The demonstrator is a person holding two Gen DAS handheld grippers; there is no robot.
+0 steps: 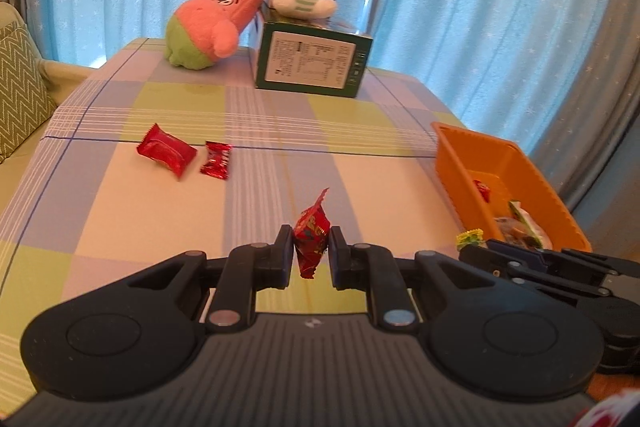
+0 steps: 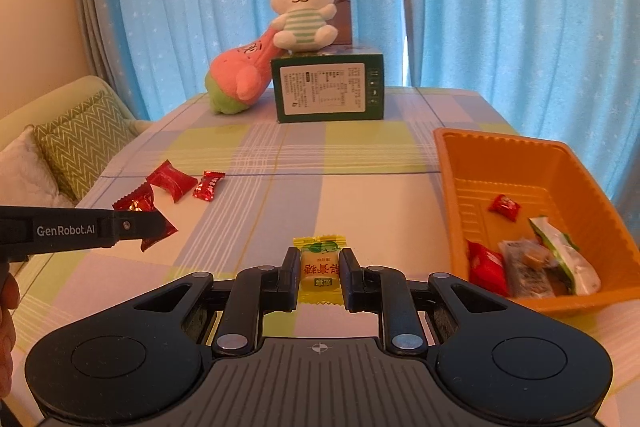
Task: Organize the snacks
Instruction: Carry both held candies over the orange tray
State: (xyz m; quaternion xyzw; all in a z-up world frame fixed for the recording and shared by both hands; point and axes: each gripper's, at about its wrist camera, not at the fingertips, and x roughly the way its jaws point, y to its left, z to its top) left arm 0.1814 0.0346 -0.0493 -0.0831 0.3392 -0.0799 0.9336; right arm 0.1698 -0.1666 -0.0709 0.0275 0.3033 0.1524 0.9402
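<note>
From the left wrist, our left gripper (image 1: 311,250) squeezes a red candy (image 1: 311,241) above the checked surface (image 1: 280,131) (two more red ones lie farther off). From the right wrist, our right gripper (image 2: 320,273) pinches a yellow candy (image 2: 319,269) beside the orange tray (image 2: 452,163).

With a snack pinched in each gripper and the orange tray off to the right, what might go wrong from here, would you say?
1. The left gripper pinches the red snack packet only at its crinkled middle, so it may slip out before reaching the orange tray.
2. Both grippers head to the same tray; the right gripper, holding the yellow candy, could collide with the left.
3. Dropping near the tray's low front rim risks a bounce-out.
</note>
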